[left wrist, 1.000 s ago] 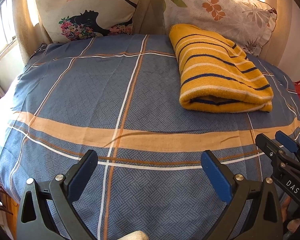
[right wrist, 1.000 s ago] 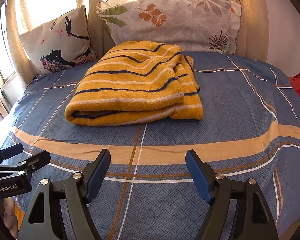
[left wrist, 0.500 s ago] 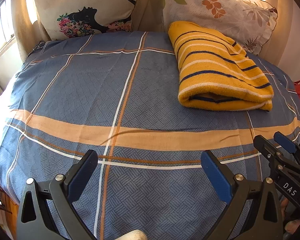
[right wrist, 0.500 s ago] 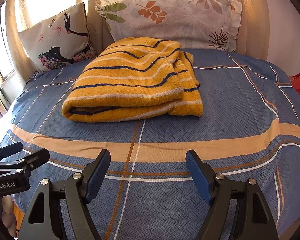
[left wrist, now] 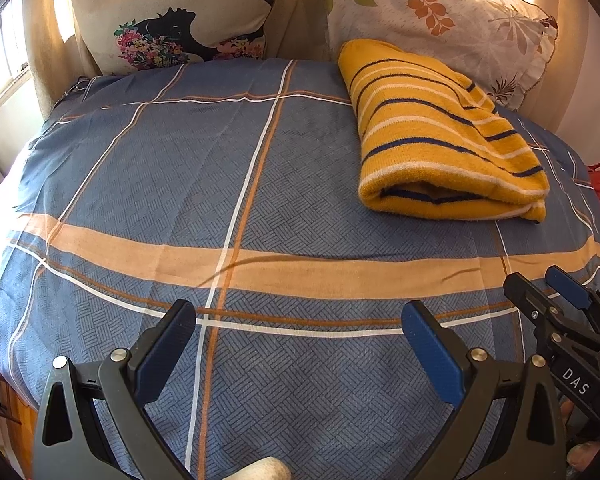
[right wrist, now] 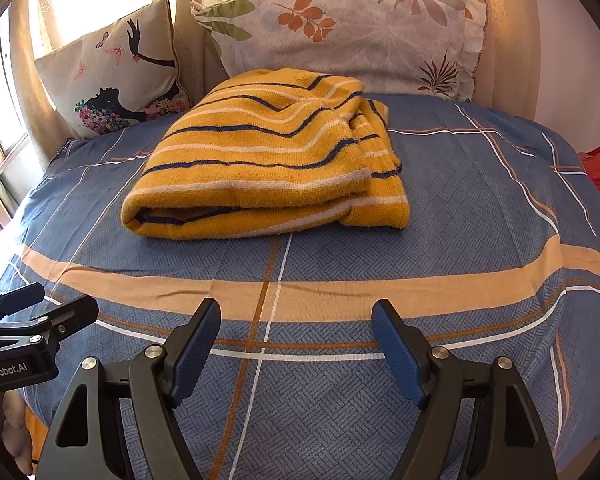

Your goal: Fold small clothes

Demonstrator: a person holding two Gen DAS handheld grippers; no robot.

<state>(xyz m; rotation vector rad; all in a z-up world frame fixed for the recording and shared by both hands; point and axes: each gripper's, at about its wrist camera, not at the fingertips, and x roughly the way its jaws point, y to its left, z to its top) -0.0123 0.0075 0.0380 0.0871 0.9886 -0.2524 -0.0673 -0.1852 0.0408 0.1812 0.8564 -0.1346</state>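
folded knit sweater (right wrist: pixel 268 160), woven checked bedsheet (right wrist: pixel 460 208)

Both cameras sit low at the near edge of the bed (left wrist: pixel 260 184), angled downward and facing its head. The left wrist view stands further left, with the folded sweater (left wrist: pixel 440 148) to its right. The right wrist view stands nearer the sweater (right wrist: pixel 268 168), almost square on. Shared: bedspread, sweater, the two pillows (right wrist: pixel 340 28). Each view catches the other gripper at its edge.
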